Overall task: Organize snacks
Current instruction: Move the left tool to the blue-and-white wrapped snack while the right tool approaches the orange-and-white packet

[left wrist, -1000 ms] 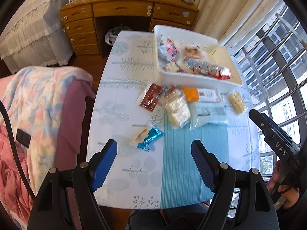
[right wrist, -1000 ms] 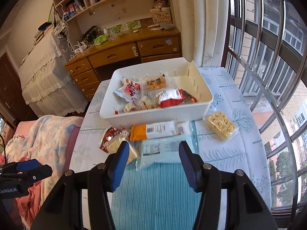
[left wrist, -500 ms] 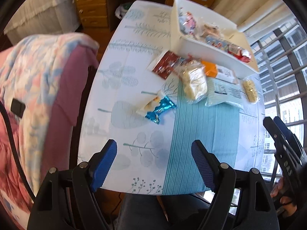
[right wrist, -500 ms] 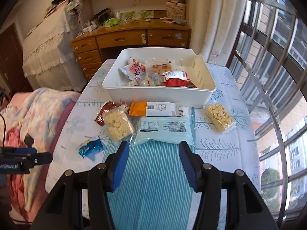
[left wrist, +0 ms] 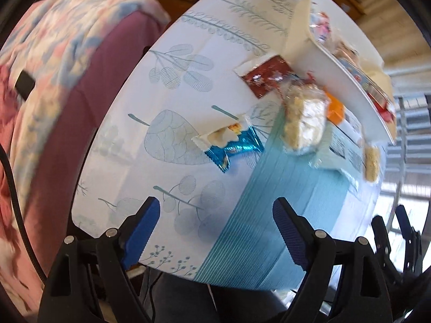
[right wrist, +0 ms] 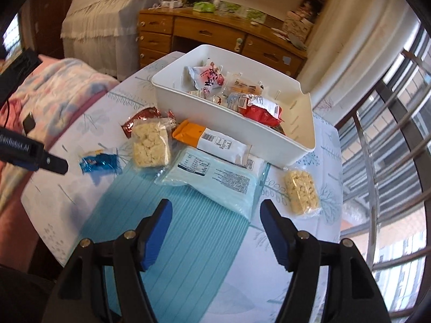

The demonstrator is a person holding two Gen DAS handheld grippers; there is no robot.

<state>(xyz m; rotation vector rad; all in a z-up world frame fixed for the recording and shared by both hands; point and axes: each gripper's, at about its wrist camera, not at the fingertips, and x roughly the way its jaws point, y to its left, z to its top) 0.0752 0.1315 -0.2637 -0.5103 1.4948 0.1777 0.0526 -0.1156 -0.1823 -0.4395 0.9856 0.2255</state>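
Note:
A white bin [right wrist: 237,123] with several snack packs stands at the far side of the table; it also shows in the left wrist view [left wrist: 339,64]. In front of it lie a blue-and-white wrapper [left wrist: 231,141] [right wrist: 101,162], a clear pack of pale puffs [left wrist: 304,119] [right wrist: 150,142], a dark red pack [left wrist: 266,76] [right wrist: 138,118], an orange-and-white pack [right wrist: 210,138], a pale blue flat pack [right wrist: 215,175] and a second puff pack [right wrist: 301,191]. My left gripper [left wrist: 215,226] is open and empty above the near table edge. My right gripper [right wrist: 215,228] is open and empty, just short of the pale blue pack.
The table wears a leaf-print cloth with a teal striped runner [right wrist: 175,237]. A chair draped in a pink floral blanket [left wrist: 54,80] stands at the left. A wooden desk [right wrist: 215,35] is behind the table and window bars [right wrist: 382,140] are at the right.
Both grippers have swung left and tilted. The left one has dropped closer to the table and the blue wrapper. Both stay open and no snack has moved.

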